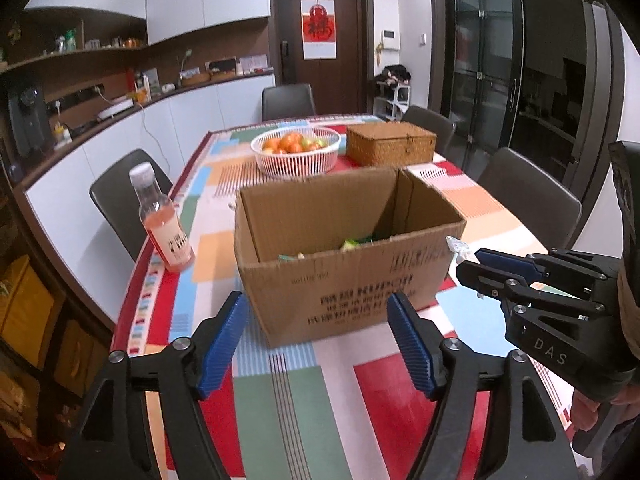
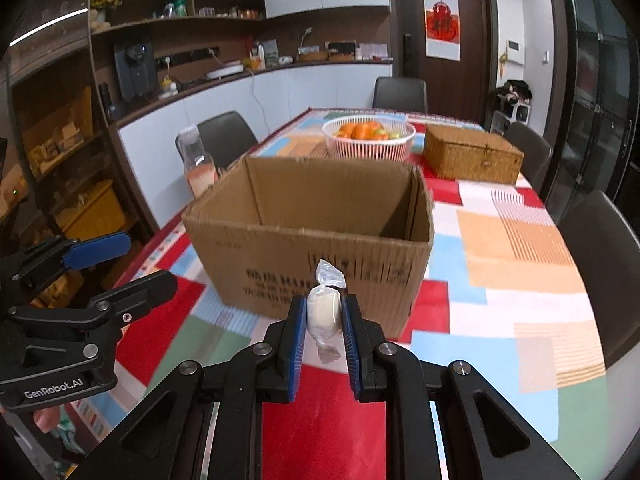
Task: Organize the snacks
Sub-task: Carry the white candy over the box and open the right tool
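Fingers [image 2: 298,340] of the right gripper [image 2: 323,320] were clamped on a wrapped white candy [image 2: 322,312], held just short of the open cardboard box [image 2: 312,248] ahead. Beside it, the left gripper [image 1: 316,344] was spread wide and empty. A clean drop would likely be got by lifting the candy over the near wall before the grip was released.

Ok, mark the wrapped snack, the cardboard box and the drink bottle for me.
wrapped snack [image 2: 322,312]: right wrist view, on its white middle, between the pads.
cardboard box [image 2: 280,264]: right wrist view, on its printed front wall.
drink bottle [image 1: 160,220]: left wrist view, on the pink-filled body above the label.
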Demonstrator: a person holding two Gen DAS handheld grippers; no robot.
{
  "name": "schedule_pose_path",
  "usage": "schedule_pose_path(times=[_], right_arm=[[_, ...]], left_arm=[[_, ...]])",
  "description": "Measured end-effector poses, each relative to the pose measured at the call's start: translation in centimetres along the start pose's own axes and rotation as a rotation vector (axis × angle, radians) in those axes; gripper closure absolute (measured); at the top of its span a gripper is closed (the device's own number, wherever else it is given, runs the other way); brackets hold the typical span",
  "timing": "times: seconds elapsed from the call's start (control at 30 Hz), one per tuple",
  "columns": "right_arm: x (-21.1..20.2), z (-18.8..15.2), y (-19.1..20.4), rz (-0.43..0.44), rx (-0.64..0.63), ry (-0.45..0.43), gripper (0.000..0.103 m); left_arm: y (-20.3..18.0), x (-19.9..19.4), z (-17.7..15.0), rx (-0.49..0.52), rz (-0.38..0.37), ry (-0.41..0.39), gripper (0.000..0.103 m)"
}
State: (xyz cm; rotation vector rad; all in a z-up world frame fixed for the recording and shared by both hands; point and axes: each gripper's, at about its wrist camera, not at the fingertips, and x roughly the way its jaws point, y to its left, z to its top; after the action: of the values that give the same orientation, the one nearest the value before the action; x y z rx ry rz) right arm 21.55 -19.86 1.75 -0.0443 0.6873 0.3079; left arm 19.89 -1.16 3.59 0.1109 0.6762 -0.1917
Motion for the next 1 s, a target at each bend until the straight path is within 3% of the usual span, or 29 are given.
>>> schedule_pose_path(times=[0.13,0.43,1.0], right_arm=[[-0.3,1.1,0.0,-0.002,0.002,-0.032,0.084],[0.4,3.8,-0.1,0.015,0.018,-0.072,0.084],[3.9,8.8,-1.1,-0.044,0.016,-0.059,0.084]], left_arm=[[0.3,-0.4,1.1,-0.003,0.013,-0.043,0.020],[1.0,0.3,3.9,-0.001,0.047,-0.099,0.013],[3.2,4.2,7.5,-0.046,0.157,-0.079,0.006]])
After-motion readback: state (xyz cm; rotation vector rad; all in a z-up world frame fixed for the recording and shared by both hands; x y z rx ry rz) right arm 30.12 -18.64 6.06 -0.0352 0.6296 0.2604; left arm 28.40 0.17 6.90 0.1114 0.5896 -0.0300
